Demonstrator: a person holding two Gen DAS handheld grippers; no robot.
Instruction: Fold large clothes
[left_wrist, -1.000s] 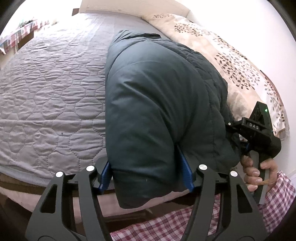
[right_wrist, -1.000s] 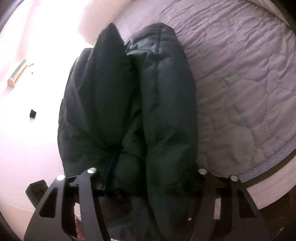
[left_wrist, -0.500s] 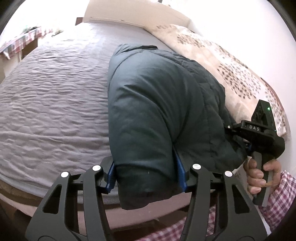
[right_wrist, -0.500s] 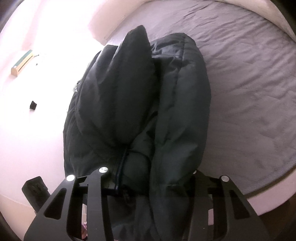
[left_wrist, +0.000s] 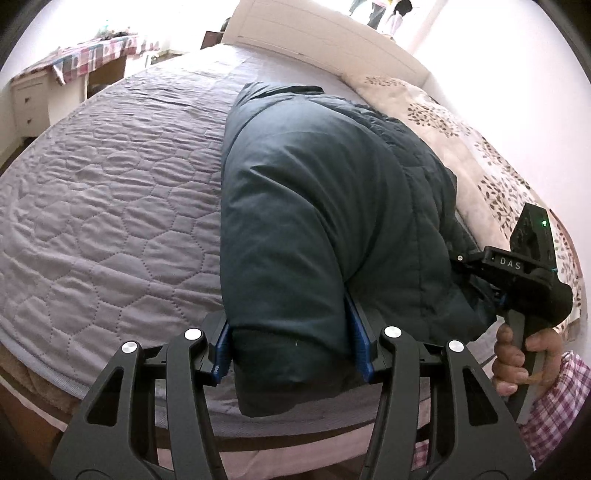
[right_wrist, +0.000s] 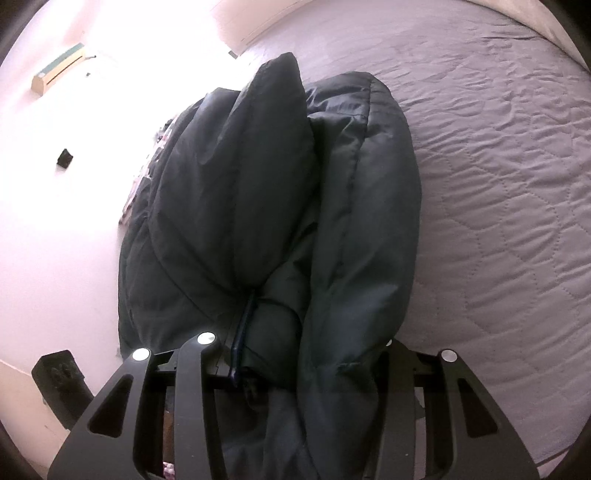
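Observation:
A dark teal puffy jacket (left_wrist: 314, 206) lies bunched on the grey quilted bed (left_wrist: 110, 206), its near end hanging past the bed's edge. My left gripper (left_wrist: 291, 350) is shut on a thick fold of the jacket, blue pads pressed on both sides. In the right wrist view the same jacket (right_wrist: 280, 206) fills the middle. My right gripper (right_wrist: 306, 354) is shut on its near edge, with the fabric draped over the fingers. The right gripper also shows in the left wrist view (left_wrist: 476, 280) at the jacket's right side, held by a hand.
A floral pillow (left_wrist: 480, 158) lies along the wall to the right of the jacket. A white headboard (left_wrist: 317, 33) stands at the far end of the bed. A desk with a checked cloth (left_wrist: 85, 55) stands at the far left. A white wall (right_wrist: 55, 221) borders the jacket's left.
Both grippers have lifted and drawn back a little with the jacket still held. The grip on the fold has not changed.

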